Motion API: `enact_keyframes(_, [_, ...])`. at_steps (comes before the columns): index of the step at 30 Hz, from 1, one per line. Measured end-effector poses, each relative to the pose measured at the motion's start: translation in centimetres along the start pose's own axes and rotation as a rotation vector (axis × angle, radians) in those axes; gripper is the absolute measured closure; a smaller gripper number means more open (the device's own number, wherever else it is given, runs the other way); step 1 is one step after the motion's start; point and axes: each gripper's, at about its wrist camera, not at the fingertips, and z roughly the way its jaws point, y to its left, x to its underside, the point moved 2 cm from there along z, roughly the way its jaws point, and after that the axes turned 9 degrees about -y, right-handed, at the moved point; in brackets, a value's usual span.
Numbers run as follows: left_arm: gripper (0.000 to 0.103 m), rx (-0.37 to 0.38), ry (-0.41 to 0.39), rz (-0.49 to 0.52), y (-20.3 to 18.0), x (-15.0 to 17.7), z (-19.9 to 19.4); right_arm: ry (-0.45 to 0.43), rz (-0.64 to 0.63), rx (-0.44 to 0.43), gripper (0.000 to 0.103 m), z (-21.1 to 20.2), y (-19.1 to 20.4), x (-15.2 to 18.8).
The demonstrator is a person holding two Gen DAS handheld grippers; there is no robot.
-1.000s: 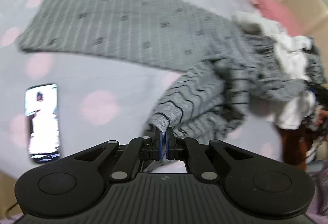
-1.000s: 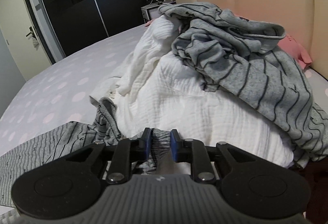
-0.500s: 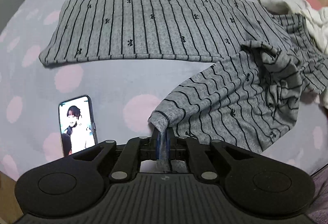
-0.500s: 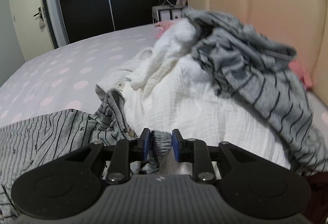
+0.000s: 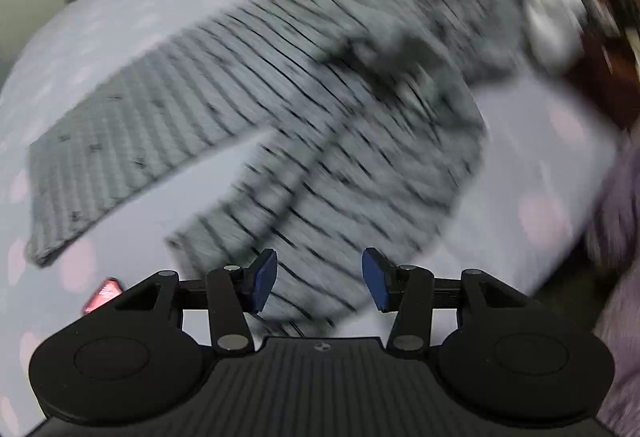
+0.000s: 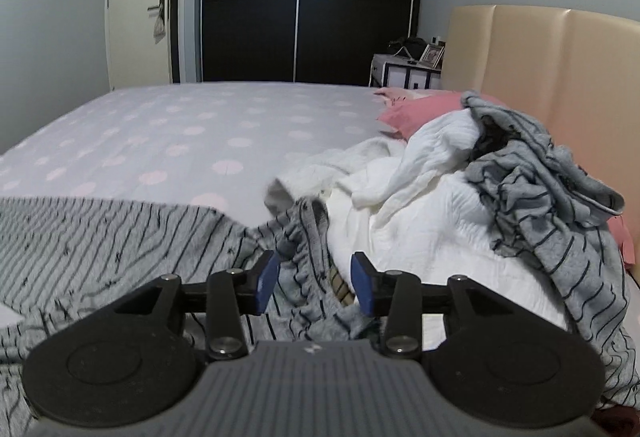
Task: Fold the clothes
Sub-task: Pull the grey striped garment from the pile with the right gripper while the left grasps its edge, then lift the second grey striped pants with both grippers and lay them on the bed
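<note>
Striped trousers [image 5: 248, 105] lay spread on the bed [image 6: 200, 125], beside the laundry pile [image 6: 460, 197]. Left claw [image 5: 319, 279] and right claw [image 6: 313, 282] both wide, empty (left view blurred). Laying-out step, seemingly; next calls for re-gripping a leg.

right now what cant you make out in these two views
- Left wrist view: motion blur smears the striped grey pants; their small print is unreadable.
- Left wrist view: the red-lit object is half hidden behind the left gripper.
- Right wrist view: the right gripper body covers the waistband below it.
- Right wrist view: the white quilted garment is partly buried under a grey striped top.
</note>
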Motion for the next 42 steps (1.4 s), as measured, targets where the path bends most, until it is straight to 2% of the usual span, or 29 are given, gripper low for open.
enact_keyframes(4, [0.058, 0.019, 0.089, 0.165, -3.5, 2.3, 2.9, 0.028, 0.012, 0.026, 0.058, 0.7, -0.6, 0.7])
enact_keyframes(6, [0.058, 0.003, 0.102, 0.241, -4.7, 3.1, 4.0, 0.038, 0.028, 0.037, 0.058, 0.8, -1.0, 0.9])
enact_keyframes(9, [0.058, -0.031, 0.108, 0.294, -5.4, 3.8, 5.4, 0.047, 0.041, 0.040, 0.058, 0.9, -1.3, 1.2])
enact_keyframes(15, [0.060, -0.049, 0.100, 0.266, -5.3, 3.2, 8.1, 0.062, 0.017, 0.042, 0.057, 1.0, -1.4, 1.9])
enact_keyframes(18, [0.074, -0.049, 0.108, 0.246, -5.0, 2.8, 8.9, 0.069, 0.014, 0.047, 0.056, 1.0, -1.8, 2.1])
enact_keyframes(20, [0.099, -0.068, 0.118, 0.232, -4.5, 2.4, 8.9, 0.075, 0.019, 0.049, 0.056, 1.0, -2.1, 2.2])
enact_keyframes(24, [0.099, -0.081, 0.115, 0.145, -2.7, 1.4, 7.0, 0.085, 0.016, 0.057, 0.055, 0.9, -3.0, 2.5])
enact_keyframes(26, [0.099, -0.109, 0.096, 0.119, -1.6, 0.8, 5.4, 0.095, 0.022, 0.067, 0.051, 0.9, -3.7, 2.7])
enact_keyframes(29, [0.099, -0.145, 0.069, 0.073, 0.2, -0.2, 3.3, 0.119, 0.074, 0.073, 0.051, 1.0, -5.0, 3.0])
enact_keyframes(36, [0.100, -0.196, 0.020, 0.023, 2.3, -2.6, 1.0, 0.213, 0.349, 0.036, 0.044, 0.3, -8.2, 4.0])
enact_keyframes(42, [0.101, -0.219, 0.017, 0.037, 2.8, -3.1, 0.4, 0.242, 0.585, -0.023, 0.043, 1.0, -9.4, 5.4])
